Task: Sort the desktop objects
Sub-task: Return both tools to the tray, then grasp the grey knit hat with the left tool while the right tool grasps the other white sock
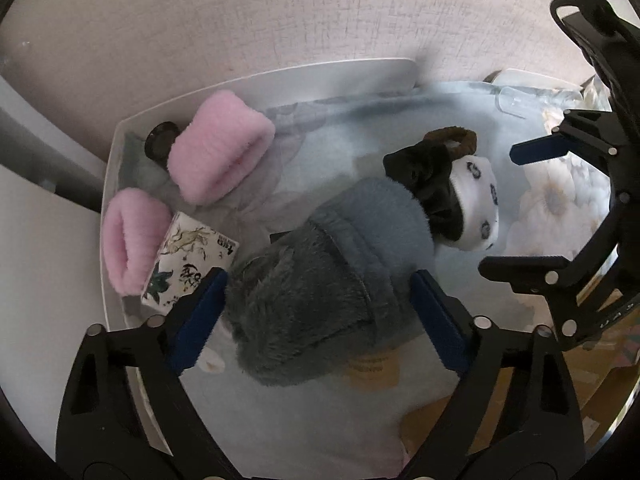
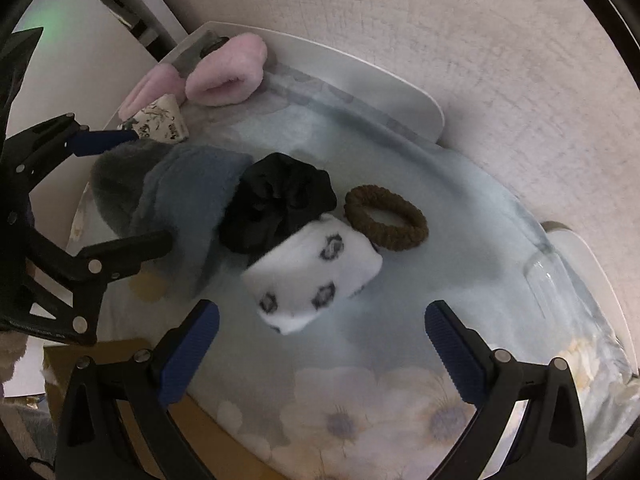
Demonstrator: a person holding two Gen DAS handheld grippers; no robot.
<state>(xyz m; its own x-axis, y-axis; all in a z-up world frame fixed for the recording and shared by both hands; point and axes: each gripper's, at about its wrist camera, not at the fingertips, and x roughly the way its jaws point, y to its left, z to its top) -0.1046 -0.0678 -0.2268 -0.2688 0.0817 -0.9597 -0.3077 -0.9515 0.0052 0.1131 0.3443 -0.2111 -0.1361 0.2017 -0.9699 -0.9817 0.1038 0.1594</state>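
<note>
My left gripper (image 1: 318, 300) has its blue pads on both sides of a grey-blue fluffy cuff (image 1: 320, 280), touching or nearly touching it on the pale blue cloth. The cuff also shows in the right wrist view (image 2: 176, 196). Beside it lie a black scrunchie (image 2: 276, 200), a white spotted sock roll (image 2: 312, 276) and a brown hair ring (image 2: 386, 218). My right gripper (image 2: 322, 340) is open and empty, just short of the sock roll. It appears in the left wrist view (image 1: 528, 200) at the right.
A white tray (image 1: 120, 140) at the left holds two pink fluffy cuffs (image 1: 220, 144), a patterned packet (image 1: 188, 260) and a dark round object (image 1: 160, 138). A clear plastic piece (image 2: 548, 280) lies right of the cloth. A wall stands close behind.
</note>
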